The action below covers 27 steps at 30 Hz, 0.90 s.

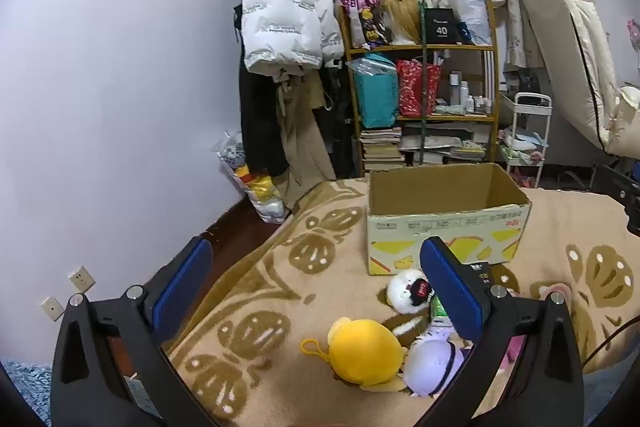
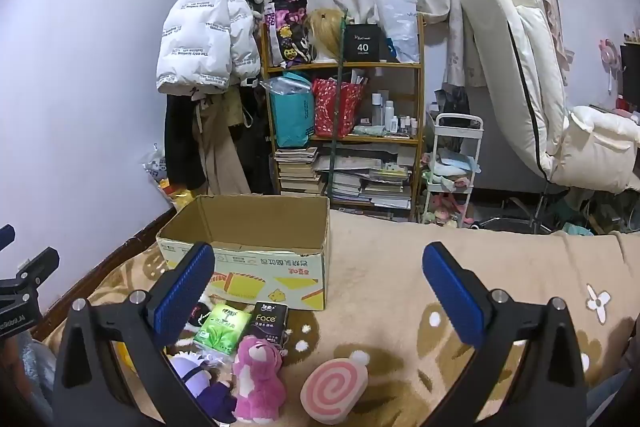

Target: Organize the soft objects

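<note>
An open cardboard box (image 1: 448, 223) stands on the bed; it also shows in the right wrist view (image 2: 256, 259). In front of it lie soft toys: a yellow plush (image 1: 364, 351), a white-and-purple doll (image 1: 432, 367), a white round plush (image 1: 408, 291). The right wrist view shows a pink bear (image 2: 258, 379), a pink swirl cushion (image 2: 334, 389), a green tissue pack (image 2: 222, 331) and a black tissue pack (image 2: 270, 323). My left gripper (image 1: 316, 291) is open and empty above the toys. My right gripper (image 2: 318, 291) is open and empty above the bear and cushion.
The bed has a beige patterned blanket (image 2: 400, 267). Behind it stand a cluttered shelf (image 2: 344, 131), hanging coats (image 2: 208, 39), a white cart (image 2: 452, 167) and a cream chair (image 2: 528, 75). The wall (image 1: 120, 87) is at the left, a dark bed edge (image 1: 236, 231) below it.
</note>
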Motion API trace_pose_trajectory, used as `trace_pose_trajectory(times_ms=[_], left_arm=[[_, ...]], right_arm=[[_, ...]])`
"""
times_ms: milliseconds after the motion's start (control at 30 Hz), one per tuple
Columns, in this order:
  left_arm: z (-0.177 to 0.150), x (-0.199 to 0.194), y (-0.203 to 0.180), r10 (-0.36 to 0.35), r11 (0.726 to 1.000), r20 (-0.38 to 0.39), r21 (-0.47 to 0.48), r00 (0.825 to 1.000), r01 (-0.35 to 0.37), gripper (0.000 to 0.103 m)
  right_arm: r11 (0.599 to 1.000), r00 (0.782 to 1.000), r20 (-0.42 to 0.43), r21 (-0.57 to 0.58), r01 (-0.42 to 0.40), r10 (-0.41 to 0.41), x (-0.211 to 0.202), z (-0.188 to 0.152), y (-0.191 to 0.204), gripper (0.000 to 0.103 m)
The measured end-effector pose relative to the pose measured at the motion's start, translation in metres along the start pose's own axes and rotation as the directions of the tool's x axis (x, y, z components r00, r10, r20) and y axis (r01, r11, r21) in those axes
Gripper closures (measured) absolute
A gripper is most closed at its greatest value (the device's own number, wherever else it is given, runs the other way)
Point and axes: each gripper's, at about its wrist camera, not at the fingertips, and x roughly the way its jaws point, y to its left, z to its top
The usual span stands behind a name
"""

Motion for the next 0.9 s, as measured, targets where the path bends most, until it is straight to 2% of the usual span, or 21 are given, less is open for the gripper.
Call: trace_pose_trajectory(times_ms=[100,267,367,900], left_arm=[[0.0,0.003,0.001,-0.019,1.0,-0.007,-0.004,1.0,0.019,0.001],[0.002,-0.002,-0.007,0.014,0.999,0.005,0.039,1.0,-0.014,0.001],[-0.001,-0.004,-0.009,0.012,0.999,0.026,0.042,1.0,-0.013,0.001],[-0.001,-0.002,-0.006,0.006,0.999,0.014,0.035,1.0,-0.007,0.001]], right_arm=[[1.0,1.0,0.009,-0.001,-0.001,0.001,0.0,0.0,0.0,0.0],[1.0,1.0,0.006,-0.001,-0.001,0.001,0.0,0.0,-0.001,0.0],[1.0,1.0,0.006,0.0,-0.003,0.003,0.0,-0.001,0.0,0.0],[1.0,1.0,0.004,0.003,0.005,-0.005,0.001,-0.002,0.0,0.0]])
